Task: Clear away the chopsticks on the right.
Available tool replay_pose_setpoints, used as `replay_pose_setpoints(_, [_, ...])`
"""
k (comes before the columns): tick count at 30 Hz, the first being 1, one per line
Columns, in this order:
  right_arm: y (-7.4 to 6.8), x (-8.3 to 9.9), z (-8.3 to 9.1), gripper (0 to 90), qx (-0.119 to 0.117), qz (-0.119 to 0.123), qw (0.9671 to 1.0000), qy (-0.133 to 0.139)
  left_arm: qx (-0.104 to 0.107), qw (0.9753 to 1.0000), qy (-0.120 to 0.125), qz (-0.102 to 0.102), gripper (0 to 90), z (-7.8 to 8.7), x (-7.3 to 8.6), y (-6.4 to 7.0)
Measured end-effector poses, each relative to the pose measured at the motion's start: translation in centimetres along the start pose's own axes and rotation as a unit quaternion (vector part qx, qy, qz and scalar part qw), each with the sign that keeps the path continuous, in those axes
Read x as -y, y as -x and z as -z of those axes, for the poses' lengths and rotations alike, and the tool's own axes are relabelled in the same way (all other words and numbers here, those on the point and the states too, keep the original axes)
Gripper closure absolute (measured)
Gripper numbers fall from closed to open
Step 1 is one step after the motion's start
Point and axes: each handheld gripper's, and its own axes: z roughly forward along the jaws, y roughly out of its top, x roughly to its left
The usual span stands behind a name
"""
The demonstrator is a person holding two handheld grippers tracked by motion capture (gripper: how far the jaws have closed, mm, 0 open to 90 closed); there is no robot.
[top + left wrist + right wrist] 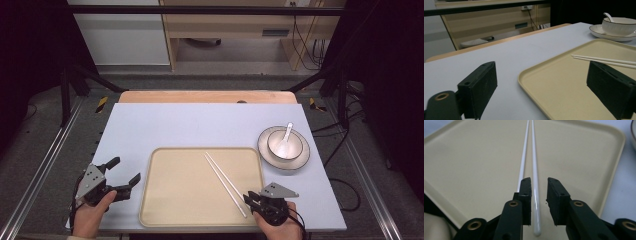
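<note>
Two white chopsticks (223,180) lie side by side on a beige tray (180,195), running from its middle toward the near right corner. My right gripper (251,198) sits at their near ends. In the right gripper view the jaws (539,182) stand narrowly open around one chopstick (534,165), touching neither side, while the other chopstick passes outside the left jaw. My left gripper (126,169) rests wide open on the table just left of the tray, with nothing between its fingers (541,75). The tray's rounded corner (524,75) lies between its jaws.
A white bowl (284,145) holding a white spoon (287,131) stands on a plate (300,160) right of the tray's far corner. The pale blue tabletop (175,125) stretches behind the tray. Black frame rails run along both table sides.
</note>
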Motion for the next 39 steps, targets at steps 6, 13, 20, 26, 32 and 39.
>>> replay_pose_setpoints(6, [3.0,-1.8,0.6,33.1,0.045,0.034,0.9969,0.055,0.025,0.9995,-0.019,-0.006,11.6,-1.8,-1.2,1.6])
replay_pose_setpoints(13, [6.5,-2.3,1.8,6.3,0.078,0.044,0.9895,0.113,0.044,0.9964,-0.066,-0.030,14.6,-5.5,-2.8,4.2])
replay_pose_setpoints(20, [7.8,-1.3,4.1,6.8,0.120,0.031,0.9820,0.143,0.073,0.9924,-0.086,-0.050,23.8,-8.5,-4.0,7.7])
replay_pose_setpoints(26, [9.4,-0.2,5.1,6.8,0.133,0.020,0.9755,0.174,0.096,0.9868,-0.123,-0.042,45.8,-11.1,-3.6,8.9])
replay_pose_setpoints(32, [10.6,0.9,5.5,7.4,0.136,-0.001,0.9747,0.177,0.110,0.9812,-0.157,-0.028,73.4,-14.1,-3.0,9.1])
replay_pose_setpoints(39, [10.6,1.4,5.6,7.5,0.138,0.003,0.9763,0.166,0.115,0.9727,-0.199,-0.033,89.5,-17.0,-2.2,10.0])
